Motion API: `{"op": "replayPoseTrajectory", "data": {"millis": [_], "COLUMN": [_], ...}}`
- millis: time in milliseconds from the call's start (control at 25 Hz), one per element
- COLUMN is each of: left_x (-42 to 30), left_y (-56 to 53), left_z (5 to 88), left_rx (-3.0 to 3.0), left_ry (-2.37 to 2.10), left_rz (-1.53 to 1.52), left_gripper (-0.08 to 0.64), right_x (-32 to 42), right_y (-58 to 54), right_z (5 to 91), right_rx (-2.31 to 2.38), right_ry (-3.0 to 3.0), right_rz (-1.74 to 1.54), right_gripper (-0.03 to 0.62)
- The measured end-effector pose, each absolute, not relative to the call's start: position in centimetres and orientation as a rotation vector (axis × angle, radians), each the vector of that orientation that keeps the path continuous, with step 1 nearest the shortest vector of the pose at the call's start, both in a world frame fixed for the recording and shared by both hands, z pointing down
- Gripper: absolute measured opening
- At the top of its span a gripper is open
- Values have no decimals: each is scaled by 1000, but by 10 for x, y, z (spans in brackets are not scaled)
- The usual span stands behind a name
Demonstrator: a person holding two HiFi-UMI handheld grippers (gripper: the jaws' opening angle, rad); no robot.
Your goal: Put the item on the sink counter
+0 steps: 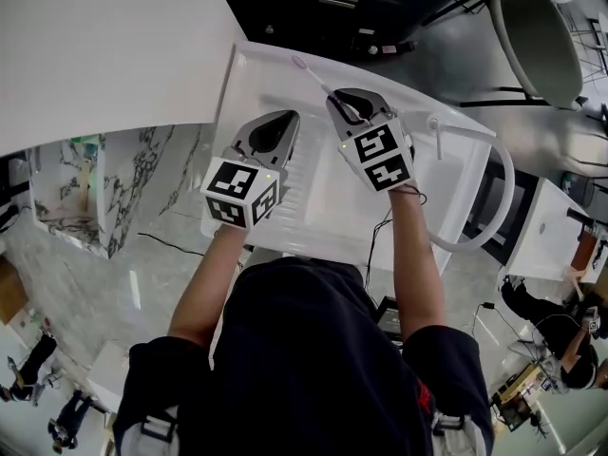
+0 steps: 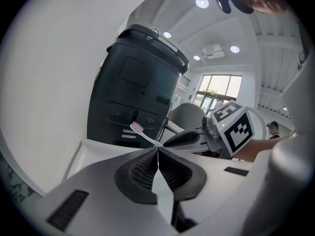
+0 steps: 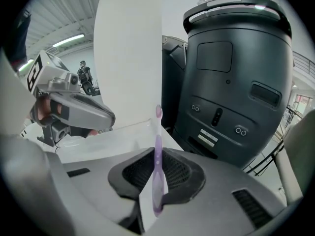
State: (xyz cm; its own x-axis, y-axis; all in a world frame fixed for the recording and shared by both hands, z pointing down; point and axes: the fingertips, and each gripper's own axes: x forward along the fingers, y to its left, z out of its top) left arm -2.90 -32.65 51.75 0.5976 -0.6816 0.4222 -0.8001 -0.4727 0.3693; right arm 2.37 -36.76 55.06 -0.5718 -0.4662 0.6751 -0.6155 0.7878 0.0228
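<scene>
A pink-purple toothbrush sticks out past my right gripper, which is shut on its handle. In the right gripper view the toothbrush stands upright between the black pads, bristle end away from me. It hangs over the back left part of the white sink counter. My left gripper sits just left of it over the same counter, shut with nothing in it. From the left gripper view the toothbrush shows slanting up and left from the right gripper.
A shallow basin lies under both grippers, with a small faucet at its right. A white hose loops off the right end. A large dark machine stands behind the counter. A white wall panel is at left.
</scene>
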Motion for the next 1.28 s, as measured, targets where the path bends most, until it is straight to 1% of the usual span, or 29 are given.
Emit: {"op": "replayPoseTrajectory", "data": {"millis": [280, 520, 1280], "left_x": [-22, -20, -19], "left_y": [-331, -330, -326], "left_z": [524, 531, 545], "left_rx": [2279, 2274, 2262], "left_ry": [-1159, -1147, -1113], "left_rz": [296, 314, 349], "left_gripper": [15, 15, 14], "right_x": [23, 29, 37], "right_y": [-372, -373, -375], "right_z": [579, 607, 656], "right_rx": [725, 669, 611], "right_ry": [-2210, -2111, -2028], "right_rz": [259, 156, 184], "right_gripper": [67, 66, 67]}}
